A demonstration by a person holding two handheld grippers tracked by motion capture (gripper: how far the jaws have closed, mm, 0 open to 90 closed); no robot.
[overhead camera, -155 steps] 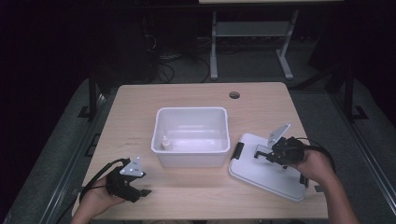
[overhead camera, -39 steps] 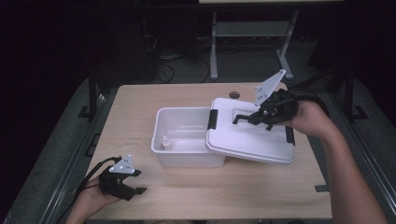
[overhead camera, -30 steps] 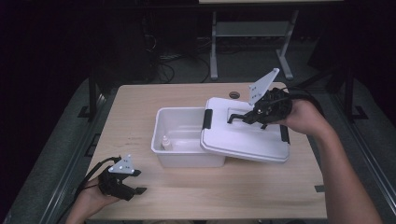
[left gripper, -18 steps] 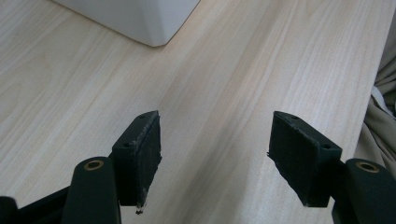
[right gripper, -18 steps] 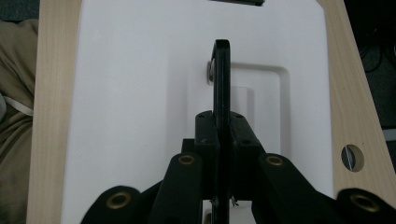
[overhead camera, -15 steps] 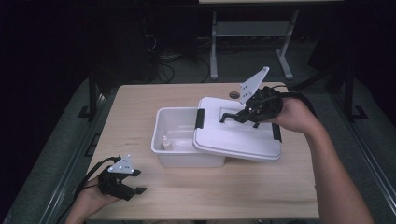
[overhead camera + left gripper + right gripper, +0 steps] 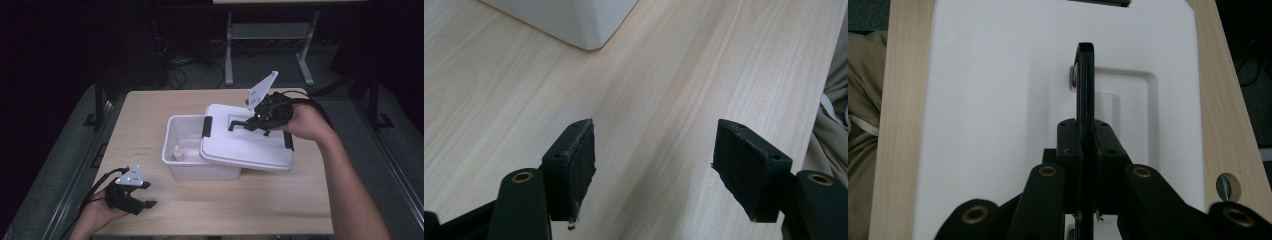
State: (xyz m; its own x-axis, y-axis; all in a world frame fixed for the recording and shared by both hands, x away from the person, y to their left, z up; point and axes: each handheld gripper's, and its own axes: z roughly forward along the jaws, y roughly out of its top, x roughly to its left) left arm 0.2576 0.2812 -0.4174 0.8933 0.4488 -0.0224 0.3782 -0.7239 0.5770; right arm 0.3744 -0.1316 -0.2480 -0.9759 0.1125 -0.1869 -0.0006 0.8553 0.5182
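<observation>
While the right gripper (image 7: 250,124) pinches the black handle (image 7: 1085,85) of the white lid (image 7: 245,145) between its closed jaws, the lid lies askew over the right part of the white bin (image 7: 186,167), leaving the left part uncovered with a small bottle (image 7: 176,152) inside. The left gripper (image 7: 654,175) rests near the tabletop's (image 7: 150,110) front-left edge, jaws spread over bare wood.

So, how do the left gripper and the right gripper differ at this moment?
The left gripper has open jaws with nothing between them; the right gripper is shut on the lid's black handle. The left sits low at the table's near edge; the right is raised over the white lid. Both have black jaws.
</observation>
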